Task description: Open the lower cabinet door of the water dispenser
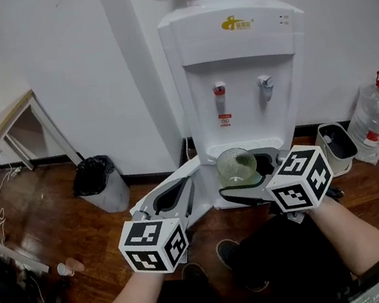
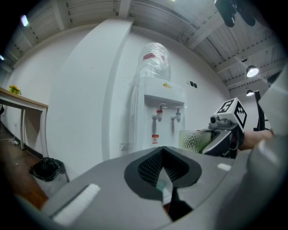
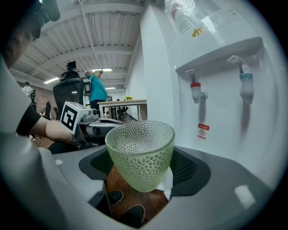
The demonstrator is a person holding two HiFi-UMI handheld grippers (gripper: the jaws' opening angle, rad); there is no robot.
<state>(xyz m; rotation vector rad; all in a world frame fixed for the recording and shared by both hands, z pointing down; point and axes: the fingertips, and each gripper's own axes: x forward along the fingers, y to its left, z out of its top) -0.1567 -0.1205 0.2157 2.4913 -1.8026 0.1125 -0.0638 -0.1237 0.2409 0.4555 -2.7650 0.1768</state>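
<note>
Before the water dispenser (image 1: 239, 81): left gripper (image 2: 164, 173) open, empty; right gripper (image 3: 143, 177) clasping a glass cup (image 3: 140, 148). Lower door, hidden here, likely untouched.

Even light is supplied by ceiling lamps (image 2: 252, 71), with soft shadows cast on the white wall (image 1: 75, 73). Both gripper views are bowed by wide-angle distortion, darkened at the corners and blurred nearest the lens.
</note>
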